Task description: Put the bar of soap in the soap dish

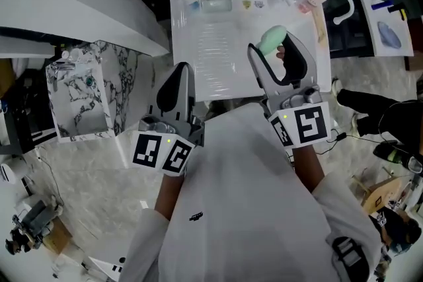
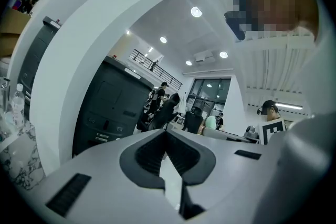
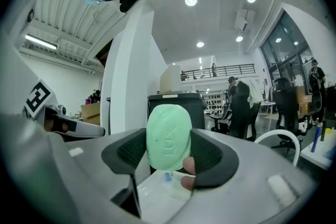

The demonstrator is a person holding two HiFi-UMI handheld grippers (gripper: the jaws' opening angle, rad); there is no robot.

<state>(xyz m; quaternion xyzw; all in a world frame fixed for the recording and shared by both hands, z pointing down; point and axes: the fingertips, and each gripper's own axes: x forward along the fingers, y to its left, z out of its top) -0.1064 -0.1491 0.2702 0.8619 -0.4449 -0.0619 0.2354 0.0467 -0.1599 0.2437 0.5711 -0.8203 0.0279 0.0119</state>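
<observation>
While the right gripper (image 1: pixel 273 45) pinches the green soap (image 1: pixel 271 38), the left gripper (image 1: pixel 181 69) — jaws pressed together — hovers by the table (image 1: pixel 218 59)

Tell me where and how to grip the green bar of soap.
Grip the bar of soap across its width, with the pads on its two long edges, coming in from one end. The right hand-held gripper holds it that way now: the oval bar stands upright between the jaws, flat embossed face toward the camera, rounded top sticking out. The narrow span probably suits the jaws best.
</observation>
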